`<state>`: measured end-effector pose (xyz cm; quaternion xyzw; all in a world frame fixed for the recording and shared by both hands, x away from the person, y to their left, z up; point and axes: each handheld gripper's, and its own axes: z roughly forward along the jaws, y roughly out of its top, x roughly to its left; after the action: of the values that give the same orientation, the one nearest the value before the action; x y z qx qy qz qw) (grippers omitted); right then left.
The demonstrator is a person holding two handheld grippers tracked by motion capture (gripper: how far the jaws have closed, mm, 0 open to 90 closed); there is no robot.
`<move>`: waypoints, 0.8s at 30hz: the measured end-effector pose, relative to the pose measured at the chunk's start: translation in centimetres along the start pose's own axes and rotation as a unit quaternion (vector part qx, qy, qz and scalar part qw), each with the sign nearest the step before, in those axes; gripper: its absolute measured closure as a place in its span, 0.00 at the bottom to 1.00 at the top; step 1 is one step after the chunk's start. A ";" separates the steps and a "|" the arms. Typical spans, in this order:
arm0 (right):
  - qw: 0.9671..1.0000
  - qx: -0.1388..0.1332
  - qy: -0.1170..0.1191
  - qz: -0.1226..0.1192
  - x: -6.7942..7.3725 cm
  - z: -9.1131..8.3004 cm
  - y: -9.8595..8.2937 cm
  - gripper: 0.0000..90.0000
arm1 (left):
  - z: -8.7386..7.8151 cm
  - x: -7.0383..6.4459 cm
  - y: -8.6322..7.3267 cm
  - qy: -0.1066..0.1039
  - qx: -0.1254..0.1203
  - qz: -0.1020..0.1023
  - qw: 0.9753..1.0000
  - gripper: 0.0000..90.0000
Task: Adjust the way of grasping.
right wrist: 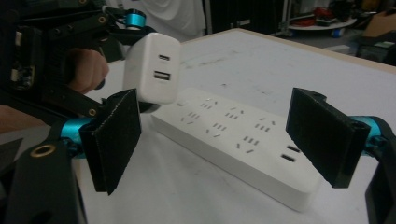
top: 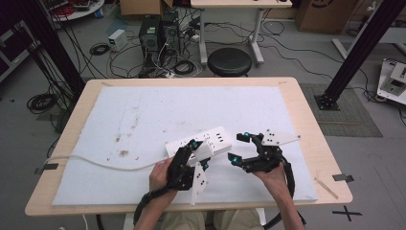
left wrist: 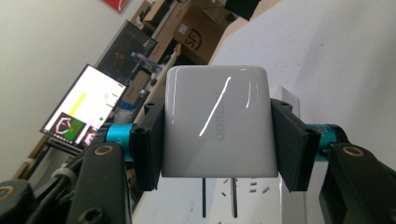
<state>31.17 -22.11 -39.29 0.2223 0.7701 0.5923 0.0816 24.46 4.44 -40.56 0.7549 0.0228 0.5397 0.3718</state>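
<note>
Charger [left wrist: 217, 126], white and glossy, sits clamped between the left gripper [top: 200, 154]'s jaws, lifted just above the near end of the white power strip [top: 216, 139]. Prongs point down toward the sockets. Right gripper [top: 239, 147] hovers beside the strip, jaws spread wide and gripping nothing, over the white-covered tabletop [top: 143, 115].

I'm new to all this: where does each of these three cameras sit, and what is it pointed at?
High view: fixed above the person's side, looking forward and down on the table; both forearms enter from below.
Left gripper view: rides the left gripper, looking along its jaws, which clamp the white charger.
Right gripper view: rides the right gripper, jaws apart, facing the power strip; the person's other hand shows.
Shared: the charger and power strip appear in all three.
</note>
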 end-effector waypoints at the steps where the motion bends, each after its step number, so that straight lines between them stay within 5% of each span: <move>1: 1.000 -0.002 0.009 -0.003 0.1 0.2 0.1 0.21 | 0.0 -0.1 0.1 0.005 -0.004 0.004 1.000 0.47; 11: 0.996 0.004 0.085 -0.001 1.3 2.5 1.0 0.21 | -0.3 -1.4 0.8 0.037 -0.029 0.049 0.998 0.47; 24: 0.991 -0.003 0.132 0.009 1.6 4.0 1.0 0.28 | -0.9 -1.8 1.0 0.059 -0.057 0.069 0.994 0.47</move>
<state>31.53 -17.69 -39.28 0.1487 0.7704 0.6195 -0.0252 22.52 3.41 -41.29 0.6991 -0.0379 0.6083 0.3739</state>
